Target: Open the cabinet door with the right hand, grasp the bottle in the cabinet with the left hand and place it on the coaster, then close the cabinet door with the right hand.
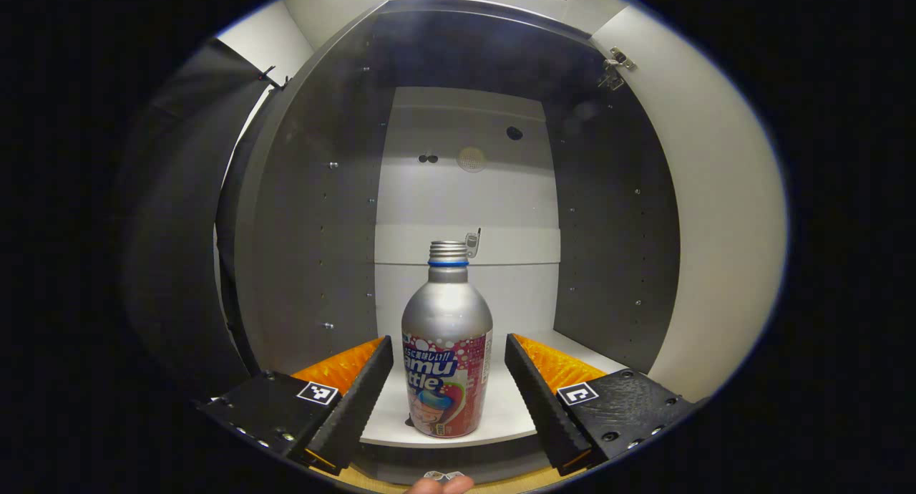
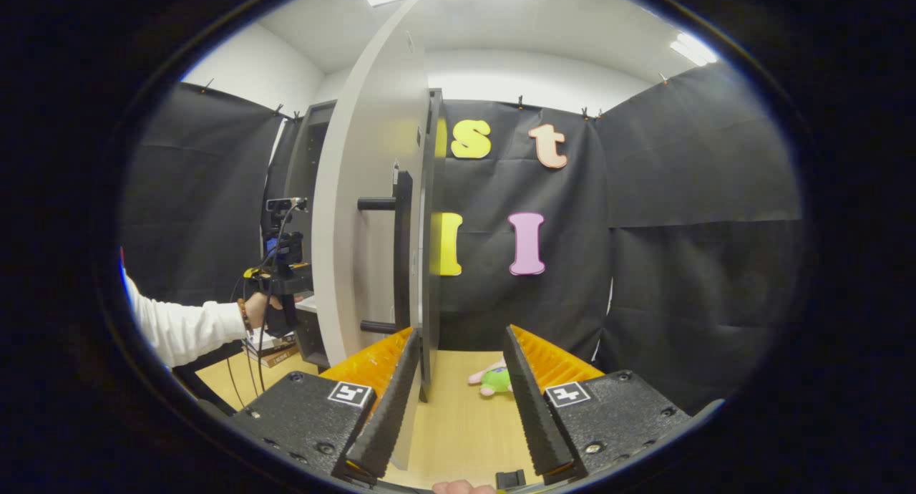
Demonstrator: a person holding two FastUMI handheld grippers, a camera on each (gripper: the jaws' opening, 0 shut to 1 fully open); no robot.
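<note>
Spread wide, the left gripper (image 1: pixel 449 379) brackets the bottle (image 1: pixel 446 351) standing on the cabinet shelf (image 1: pixel 512 415) directly ahead (likely light, slick metal, best pinched around its labelled body).

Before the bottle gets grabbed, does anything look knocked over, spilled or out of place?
Nothing spilled or tipped: the bottle stands upright on the cabinet shelf. One stray item: a small green and pink plush toy lies on the wooden table beyond the open cabinet door.

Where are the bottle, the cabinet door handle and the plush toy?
bottle (image 1: pixel 446 315): left gripper view, bare metal shoulder.
door handle (image 2: pixel 402 250): right gripper view, middle of the bar.
plush toy (image 2: pixel 494 379): right gripper view, its green body.
</note>
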